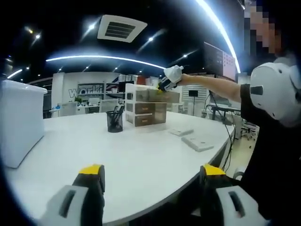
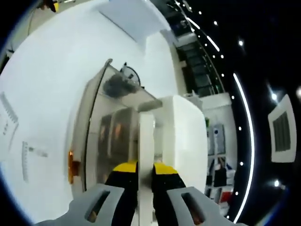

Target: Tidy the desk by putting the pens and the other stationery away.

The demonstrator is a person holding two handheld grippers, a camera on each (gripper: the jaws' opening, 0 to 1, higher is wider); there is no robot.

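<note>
On the white desk [image 1: 141,150], the right gripper [image 2: 145,175] pinches the stiff, light white eraser [image 2: 146,141] above the translucent plastic drawer organiser [image 1: 146,106]; the left gripper [image 1: 149,176] stands wide, empty.

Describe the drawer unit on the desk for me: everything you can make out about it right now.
The drawer unit is a small white-framed organiser with translucent smoky drawers stacked in tiers, standing upright on the white desk just beside a black mesh pen cup. The top drawer is pulled out. In the right gripper view, the right gripper is closed on a thin white upright panel of the frame at the unit's top. Drawer contents are too blurred to identify.
</note>
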